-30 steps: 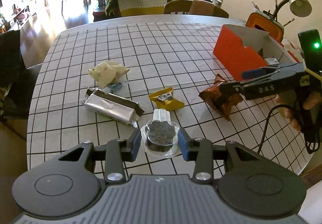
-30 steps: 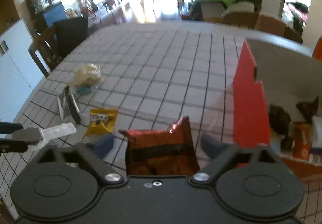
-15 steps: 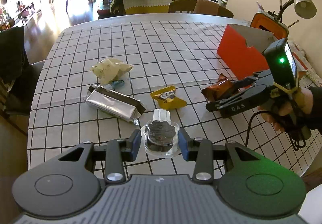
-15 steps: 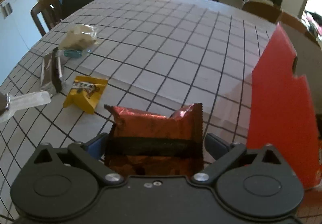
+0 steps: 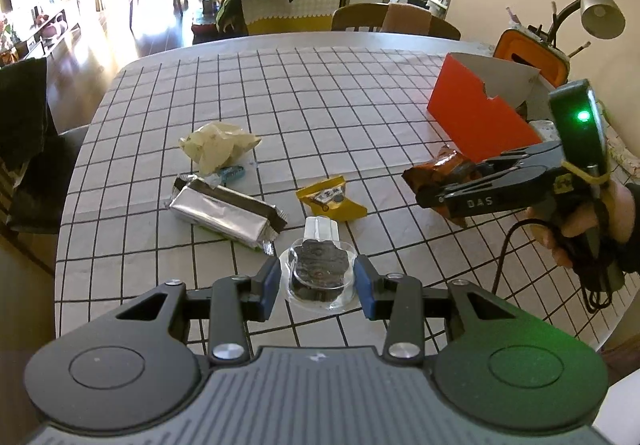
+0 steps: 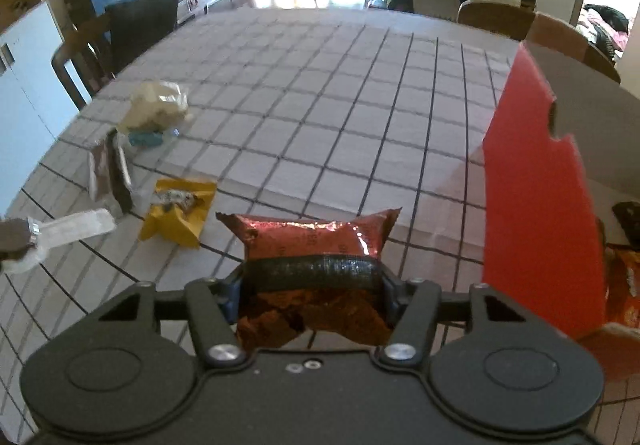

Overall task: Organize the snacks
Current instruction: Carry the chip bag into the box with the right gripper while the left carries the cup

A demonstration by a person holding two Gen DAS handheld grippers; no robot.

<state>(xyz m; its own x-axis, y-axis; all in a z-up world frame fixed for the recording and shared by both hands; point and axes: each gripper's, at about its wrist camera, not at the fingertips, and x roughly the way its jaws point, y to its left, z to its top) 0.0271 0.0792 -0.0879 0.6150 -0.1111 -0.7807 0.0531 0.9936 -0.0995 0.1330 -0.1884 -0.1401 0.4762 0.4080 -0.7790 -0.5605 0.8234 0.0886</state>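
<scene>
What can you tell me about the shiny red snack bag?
The shiny red snack bag is crinkly foil, reddish-orange, with a dark band across its middle and zigzag sealed ends. The right gripper pinches it on both sides, off the checked table. It sits just left of the red box, not inside yet.

Left wrist view: the upper centre of the table point(image 5: 320, 93) is open cloth. Centre left is obstructed by a crumpled wrapper point(image 5: 218, 143), a silver bar point(image 5: 224, 215) and a yellow packet point(image 5: 330, 199). At right, the red box point(image 5: 476, 121) stands as a wall, with the right tongs point(image 5: 424, 193) just before it.
</scene>
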